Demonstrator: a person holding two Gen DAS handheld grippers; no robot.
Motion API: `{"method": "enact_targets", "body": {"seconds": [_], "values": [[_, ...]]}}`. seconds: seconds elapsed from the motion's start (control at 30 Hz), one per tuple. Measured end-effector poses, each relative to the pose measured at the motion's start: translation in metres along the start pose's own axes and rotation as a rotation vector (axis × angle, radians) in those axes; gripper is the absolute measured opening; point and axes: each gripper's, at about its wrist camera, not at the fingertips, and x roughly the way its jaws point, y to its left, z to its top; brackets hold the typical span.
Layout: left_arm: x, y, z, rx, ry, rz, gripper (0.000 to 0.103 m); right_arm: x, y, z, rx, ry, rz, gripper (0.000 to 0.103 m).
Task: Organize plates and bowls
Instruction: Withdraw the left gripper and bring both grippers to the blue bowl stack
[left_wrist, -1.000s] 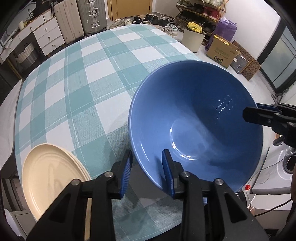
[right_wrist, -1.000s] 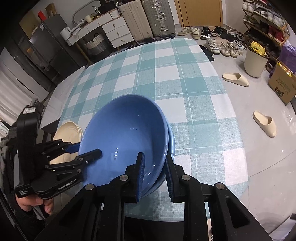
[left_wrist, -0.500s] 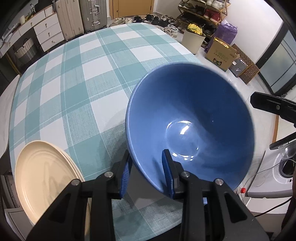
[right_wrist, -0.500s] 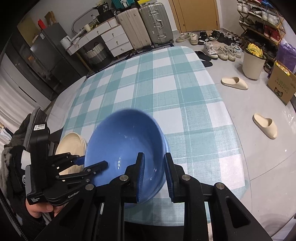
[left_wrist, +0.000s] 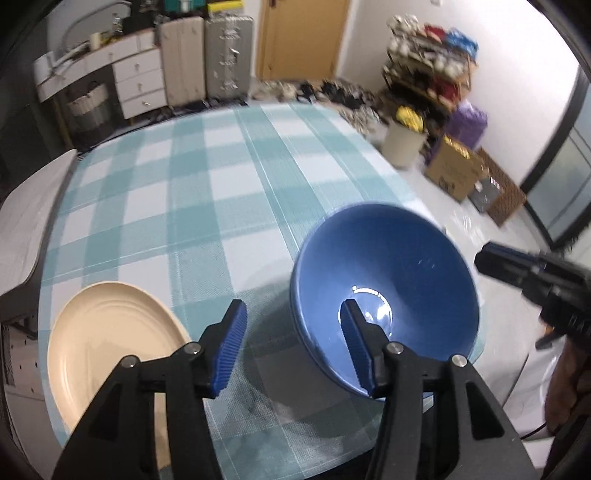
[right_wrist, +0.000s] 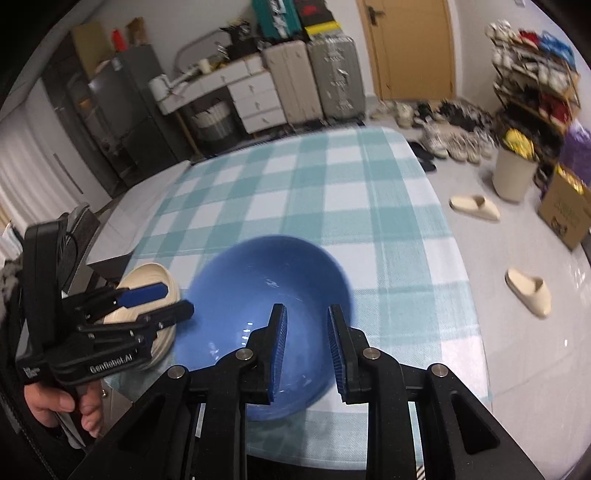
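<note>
A deep blue bowl (left_wrist: 391, 280) (right_wrist: 266, 302) sits near the front edge of the checked table (left_wrist: 221, 184). A second blue rim (left_wrist: 295, 314) shows just beneath it on the left, as if the two are nested. My left gripper (left_wrist: 293, 345) (right_wrist: 173, 301) is opening. The bowl's near rim lies between its jaws, but the pads do not press on it. My right gripper (right_wrist: 307, 347) (left_wrist: 484, 258) stays narrowly shut on the bowl's opposite rim. Cream plates (left_wrist: 110, 350) (right_wrist: 147, 284) lie stacked at the table's front left, beside the left gripper.
Beyond the table stand suitcases (left_wrist: 207, 55), white drawers (left_wrist: 140, 81) and a door (right_wrist: 410, 48). On the floor to the right are a bin (right_wrist: 515, 173), a cardboard box (left_wrist: 454, 170), slippers (right_wrist: 528, 291) and rows of shoes. A hand (right_wrist: 55, 406) holds the left gripper's handle.
The left gripper's jaws have spread off the bowl's rim, and it has drawn back and up. The bowl looks smaller and lower in its view. The right gripper's hold looks unchanged.
</note>
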Motion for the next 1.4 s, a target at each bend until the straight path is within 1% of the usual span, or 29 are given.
{"method": "enact_targets", "body": {"seconds": [0.07,0.13,0.2,0.27,0.33,0.4,0.43,0.47,0.5,0.53,0.63,0.67,0.7,0.73,0.77,0.83,0.9,0.93,1.03,1.13,1.2,1.27,1.4], "values": [[-0.009,0.004,-0.002,-0.03,-0.038,-0.004,0.057,-0.005,0.008,-0.003,-0.025,-0.048,0.022,0.023],[-0.015,0.005,-0.004,-0.036,-0.067,0.001,0.057,-0.009,0.017,-0.007,-0.05,-0.092,0.05,0.028],[-0.022,0.004,-0.007,-0.034,-0.1,0.024,0.058,-0.011,0.025,-0.011,-0.067,-0.123,0.066,0.03],[-0.029,0.002,-0.012,-0.023,-0.133,0.051,0.059,-0.013,0.032,-0.015,-0.087,-0.152,0.071,0.034],[-0.034,0.001,-0.016,-0.023,-0.157,0.07,0.063,-0.015,0.041,-0.02,-0.113,-0.177,0.076,0.045],[-0.041,0.001,-0.022,-0.027,-0.185,0.091,0.081,-0.019,0.046,-0.025,-0.125,-0.211,0.073,0.053],[-0.044,0.002,-0.023,-0.026,-0.2,0.102,0.083,-0.021,0.048,-0.026,-0.128,-0.229,0.073,0.054],[-0.048,0.003,-0.027,-0.024,-0.227,0.116,0.084,-0.023,0.049,-0.027,-0.128,-0.238,0.075,0.054],[-0.052,0.003,-0.03,-0.02,-0.243,0.129,0.084,-0.026,0.05,-0.029,-0.126,-0.251,0.078,0.057],[-0.054,0.004,-0.032,-0.017,-0.249,0.147,0.084,-0.027,0.051,-0.03,-0.123,-0.263,0.084,0.063],[-0.061,0.008,-0.04,-0.022,-0.264,0.17,0.084,-0.034,0.055,-0.035,-0.13,-0.308,0.096,0.075],[-0.062,0.01,-0.042,-0.03,-0.267,0.181,0.084,-0.038,0.058,-0.038,-0.144,-0.33,0.09,0.078],[-0.064,0.011,-0.044,-0.037,-0.271,0.196,0.084,-0.04,0.061,-0.041,-0.163,-0.354,0.082,0.085],[-0.066,0.012,-0.047,-0.041,-0.278,0.21,0.085,-0.042,0.065,-0.044,-0.181,-0.378,0.065,0.089],[-0.069,0.014,-0.05,-0.045,-0.29,0.225,0.085,-0.045,0.067,-0.047,-0.19,-0.4,0.057,0.09],[-0.074,0.017,-0.055,-0.049,-0.311,0.25,0.086,-0.047,0.07,-0.051,-0.2,-0.416,0.066,0.094],[-0.079,0.019,-0.06,-0.067,-0.327,0.272,0.101,-0.049,0.074,-0.054,-0.205,-0.427,0.071,0.098],[-0.082,0.021,-0.063,-0.078,-0.346,0.281,0.103,-0.049,0.076,-0.055,-0.212,-0.433,0.072,0.099],[-0.094,0.026,-0.073,-0.099,-0.43,0.296,0.103,-0.052,0.08,-0.06,-0.224,-0.465,0.091,0.101],[-0.098,0.028,-0.079,-0.108,-0.469,0.314,0.103,-0.053,0.083,-0.064,-0.232,-0.481,0.112,0.102],[-0.098,0.031,-0.084,-0.128,-0.479,0.321,0.103,-0.052,0.085,-0.067,-0.231,-0.481,0.111,0.102],[-0.093,0.033,-0.087,-0.131,-0.469,0.318,0.103,-0.05,0.084,-0.07,-0.223,-0.483,0.12,0.102],[-0.081,0.037,-0.09,-0.152,-0.426,0.37,0.103,-0.04,0.083,-0.08,-0.185,-0.478,0.101,0.102]]}}
